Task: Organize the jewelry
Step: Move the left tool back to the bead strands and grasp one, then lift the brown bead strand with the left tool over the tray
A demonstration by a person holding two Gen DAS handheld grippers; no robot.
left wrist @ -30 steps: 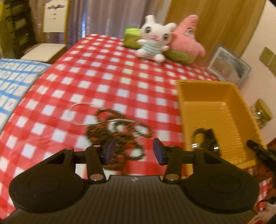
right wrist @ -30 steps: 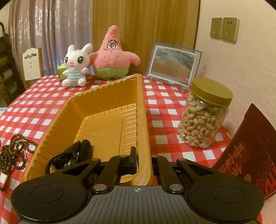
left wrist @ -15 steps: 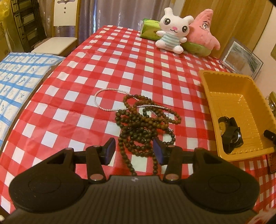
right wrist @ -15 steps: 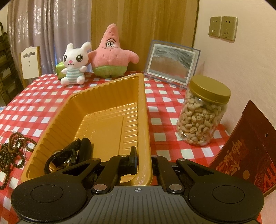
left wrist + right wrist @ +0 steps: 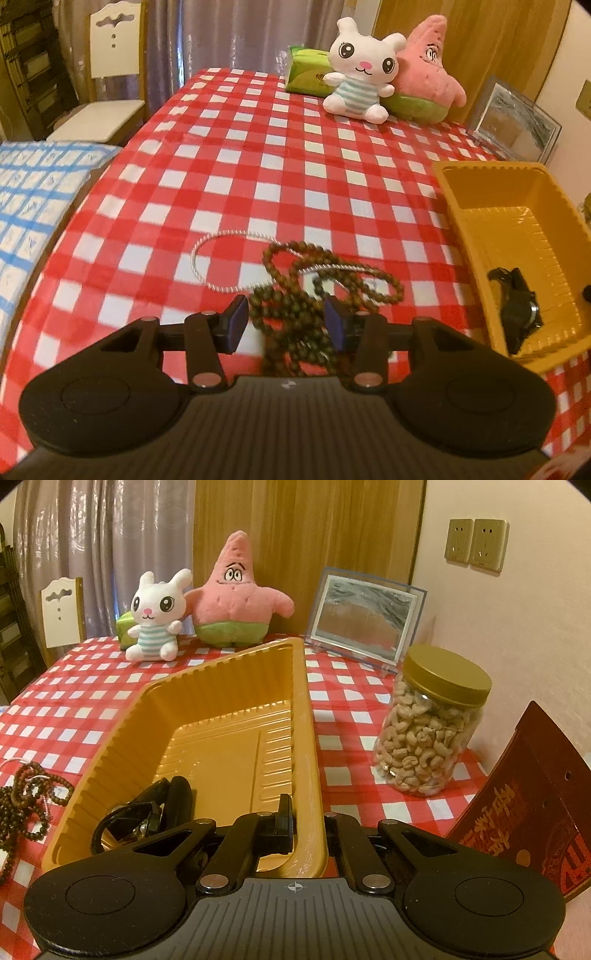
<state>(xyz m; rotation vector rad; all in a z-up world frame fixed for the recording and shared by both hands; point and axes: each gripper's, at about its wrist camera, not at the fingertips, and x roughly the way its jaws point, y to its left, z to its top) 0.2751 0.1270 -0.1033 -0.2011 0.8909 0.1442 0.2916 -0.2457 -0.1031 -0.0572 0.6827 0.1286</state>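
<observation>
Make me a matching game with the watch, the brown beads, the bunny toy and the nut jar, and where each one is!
Things:
1. black watch
2. brown bead necklace
3. white bunny toy
4. nut jar

Places:
A. on the cloth, between open gripper fingers
B. beside the pink star plush
C. inside the yellow tray
D. right of the yellow tray

Pairs: 1-C, 2-A, 3-B, 4-D

Left gripper tilts steeply downward, jaws apart and just been narrowing. Right gripper angles down, jaws clamped together
</observation>
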